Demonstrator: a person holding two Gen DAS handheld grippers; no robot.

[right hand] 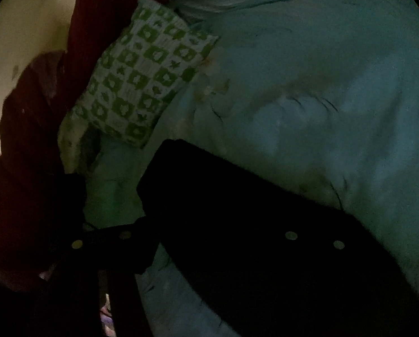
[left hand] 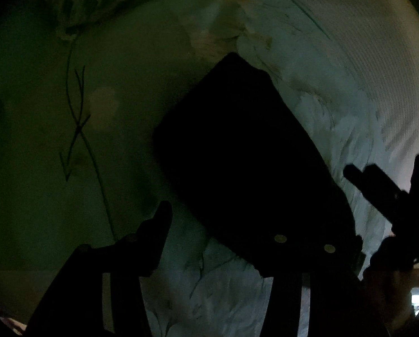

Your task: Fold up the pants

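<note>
The dark pants (left hand: 245, 151) lie folded flat on the pale bedsheet (left hand: 321, 112), stretching toward 11 o'clock from the left gripper (left hand: 237, 233) and right gripper (right hand: 209, 238), both part-open and empty; soft, limp, light cloth, best pinched at corners.

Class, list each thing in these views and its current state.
pants: folded into a compact rectangle, flat on the sheet, not gripped.
left gripper: open, holding nothing.
right gripper: open, holding nothing.
sheet: spread out, wrinkled.
checked pillow: lying on the sheet.
</note>
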